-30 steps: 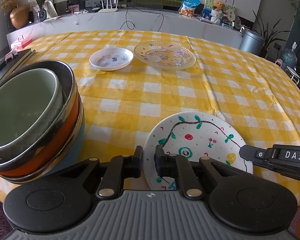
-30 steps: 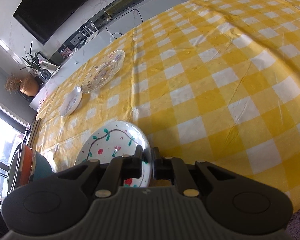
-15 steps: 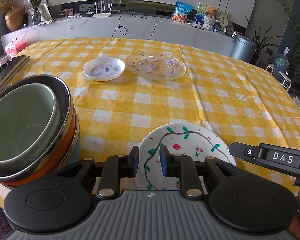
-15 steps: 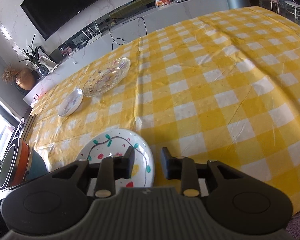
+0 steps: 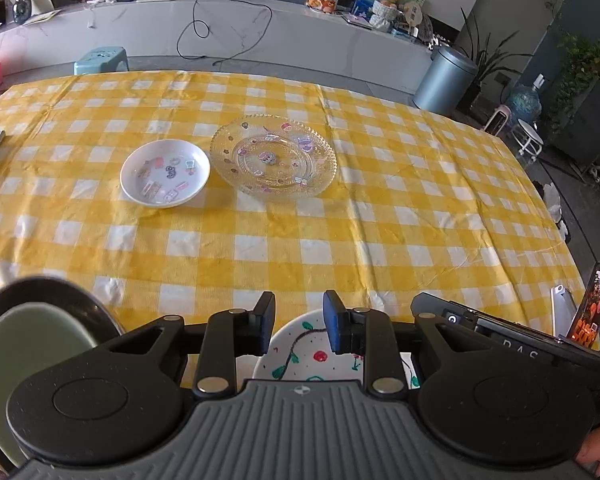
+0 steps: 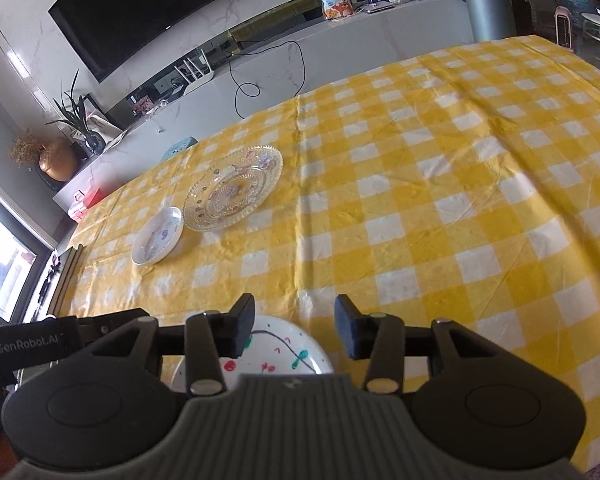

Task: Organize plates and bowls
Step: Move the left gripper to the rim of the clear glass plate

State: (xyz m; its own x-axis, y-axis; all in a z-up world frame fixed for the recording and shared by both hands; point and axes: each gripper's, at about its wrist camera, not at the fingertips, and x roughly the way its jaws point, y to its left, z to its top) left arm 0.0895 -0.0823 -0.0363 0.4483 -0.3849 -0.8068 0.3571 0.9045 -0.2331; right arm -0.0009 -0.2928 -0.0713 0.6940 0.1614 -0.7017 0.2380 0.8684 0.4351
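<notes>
A: what are the grippers doing?

B: left gripper (image 5: 299,322) jaws partly apart, right gripper (image 6: 295,325) spread wider, both holding nothing. They're hovering over the white hand-painted plate (image 5: 312,354) at the near edge of the yellow checked tablecloth (image 5: 300,240).

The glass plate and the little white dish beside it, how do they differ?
The glass plate is clear and see-through with a beaded, scalloped rim; the white dish is opaque with a smooth rim. The glass plate is wider, and the white dish sits to its left. Both carry small colourful stickers and lie flat on the yellow checked tablecloth.
</notes>
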